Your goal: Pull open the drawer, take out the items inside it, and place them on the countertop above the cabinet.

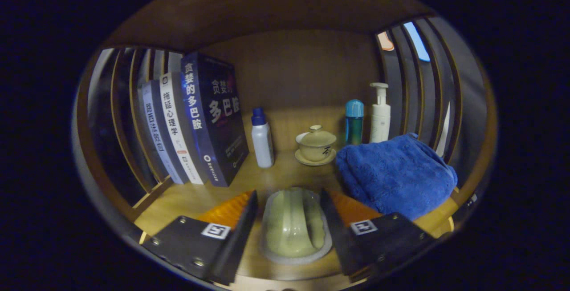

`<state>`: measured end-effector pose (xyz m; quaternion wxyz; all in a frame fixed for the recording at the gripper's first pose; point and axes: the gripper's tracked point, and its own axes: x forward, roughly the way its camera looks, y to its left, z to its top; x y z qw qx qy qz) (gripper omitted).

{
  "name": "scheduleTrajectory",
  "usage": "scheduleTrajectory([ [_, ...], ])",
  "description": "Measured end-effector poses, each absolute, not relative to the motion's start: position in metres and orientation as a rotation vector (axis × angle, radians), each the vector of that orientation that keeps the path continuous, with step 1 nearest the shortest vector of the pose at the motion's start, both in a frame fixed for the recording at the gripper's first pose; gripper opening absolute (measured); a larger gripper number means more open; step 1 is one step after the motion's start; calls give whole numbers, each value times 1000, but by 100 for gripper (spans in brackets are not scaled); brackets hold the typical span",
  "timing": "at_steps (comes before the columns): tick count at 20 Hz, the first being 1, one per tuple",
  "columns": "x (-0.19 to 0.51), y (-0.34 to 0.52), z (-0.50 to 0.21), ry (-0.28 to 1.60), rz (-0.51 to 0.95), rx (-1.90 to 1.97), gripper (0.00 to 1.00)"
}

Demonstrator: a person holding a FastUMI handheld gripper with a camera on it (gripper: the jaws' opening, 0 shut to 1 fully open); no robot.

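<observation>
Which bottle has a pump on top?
The white pump bottle, standing behind the blue towel. The teal bottle beside it and the blue-capped white bottle have plain caps.

My one camera rides the tongs, low and close over the counter, facing straight into the wooden shelf's back wall.
</observation>
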<state>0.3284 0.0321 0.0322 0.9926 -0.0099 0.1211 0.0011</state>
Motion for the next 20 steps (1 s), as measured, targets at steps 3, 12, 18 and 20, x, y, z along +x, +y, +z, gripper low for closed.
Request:
scheduleTrajectory([
  [3, 301, 32, 48, 221, -17, -8, 99],
  [12, 181, 43, 82, 172, 53, 4, 99],
  [18, 88, 37, 86, 118, 49, -57, 99],
  [20, 60, 33, 84, 87, 49, -85, 99],
])
